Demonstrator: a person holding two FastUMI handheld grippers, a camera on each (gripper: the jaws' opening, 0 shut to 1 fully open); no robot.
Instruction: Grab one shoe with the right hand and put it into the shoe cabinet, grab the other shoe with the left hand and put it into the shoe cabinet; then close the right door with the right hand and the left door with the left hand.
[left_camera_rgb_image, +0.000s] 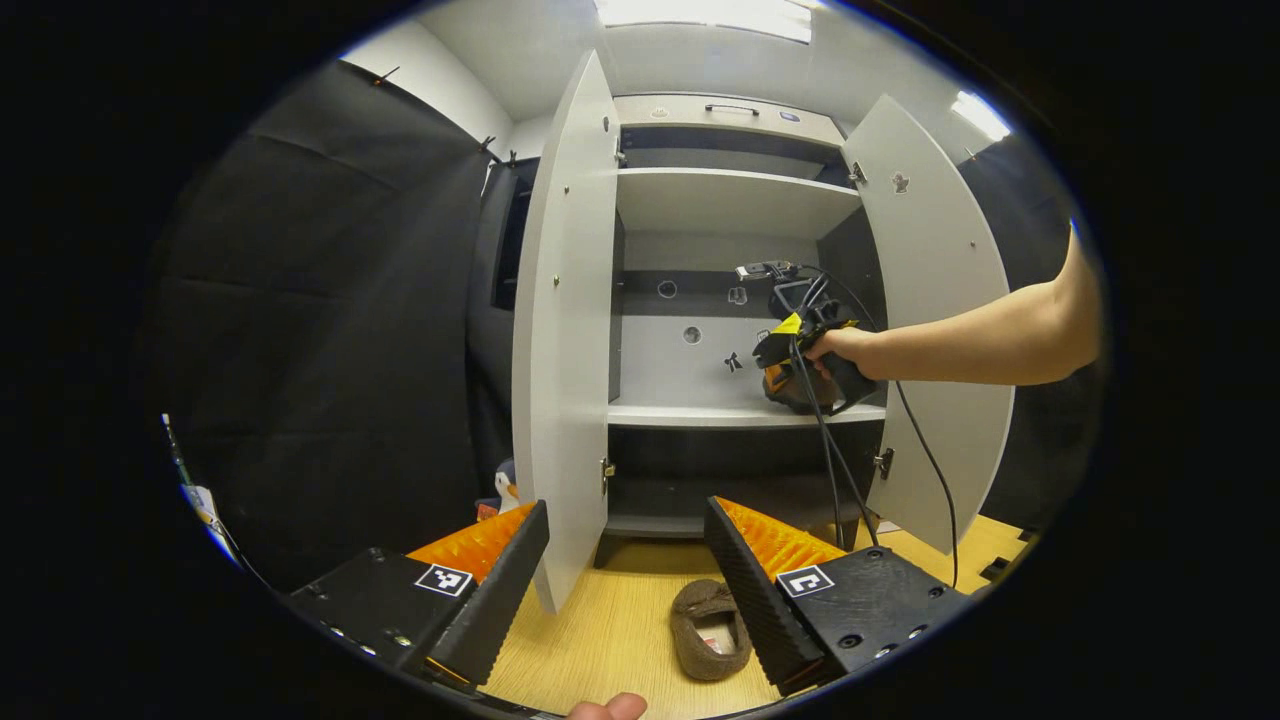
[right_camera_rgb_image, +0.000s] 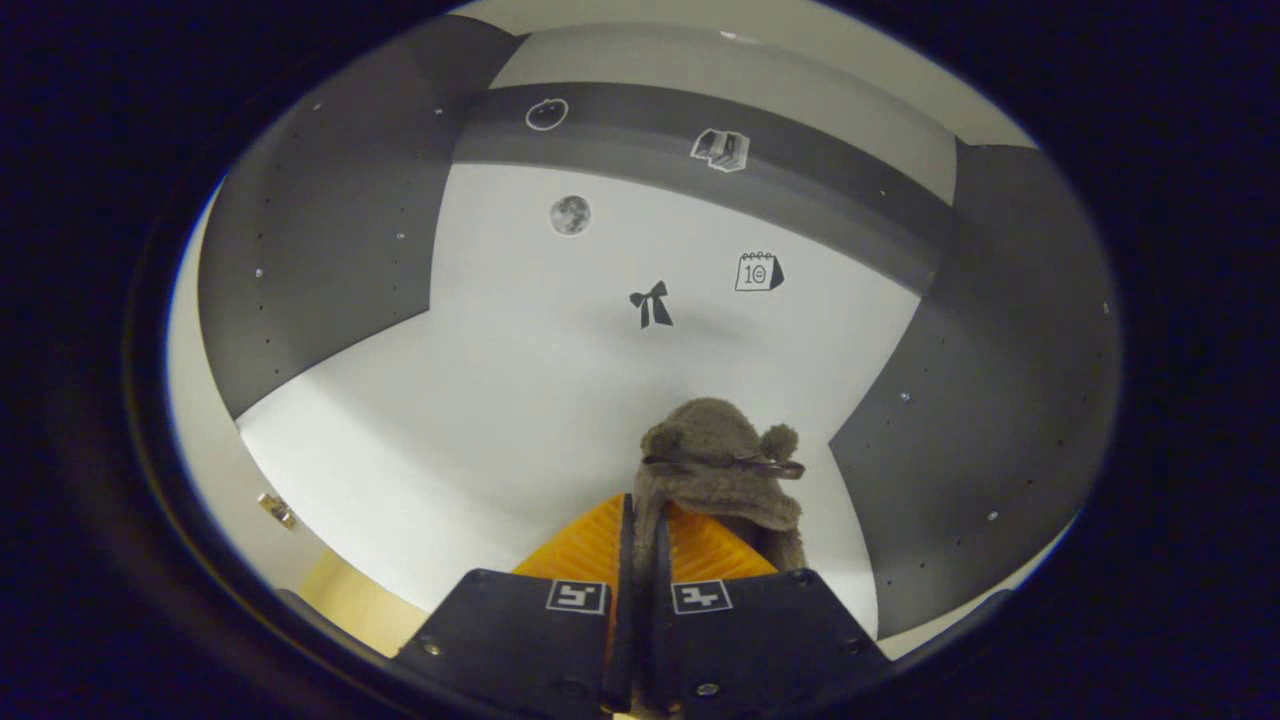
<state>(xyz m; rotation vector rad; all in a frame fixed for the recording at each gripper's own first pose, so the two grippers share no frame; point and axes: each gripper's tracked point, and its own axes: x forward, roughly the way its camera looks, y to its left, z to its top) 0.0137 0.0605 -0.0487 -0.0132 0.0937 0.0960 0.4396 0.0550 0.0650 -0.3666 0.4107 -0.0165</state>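
First step underway: right gripper (right_camera_rgb_image: 640, 560) fingers clenched on fuzzy brown slipper (right_camera_rgb_image: 725, 475) over white cabinet shelf (right_camera_rgb_image: 450, 420); release next. Left gripper (left_camera_rgb_image: 625, 570) fingers spread, second brown slipper (left_camera_rgb_image: 710, 630) on wooden floor, lower centre.

A staged recording booth, black cloth walls (left_camera_rgb_image: 330, 330) hung beside a white shoe cabinet (left_camera_rgb_image: 730, 200), wooden floor (left_camera_rgb_image: 620, 630) laid beneath the cabinet, ceiling light panels (left_camera_rgb_image: 710, 15) seen above it, small stickers (right_camera_rgb_image: 650, 303) placed on its back panel.

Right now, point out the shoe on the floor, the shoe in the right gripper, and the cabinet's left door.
Shoe on the floor (left_camera_rgb_image: 708, 630), left gripper view, its opening.
Held shoe (right_camera_rgb_image: 722, 470), right gripper view, fuzzy upper.
Left door (left_camera_rgb_image: 565, 330), left gripper view, inner face.
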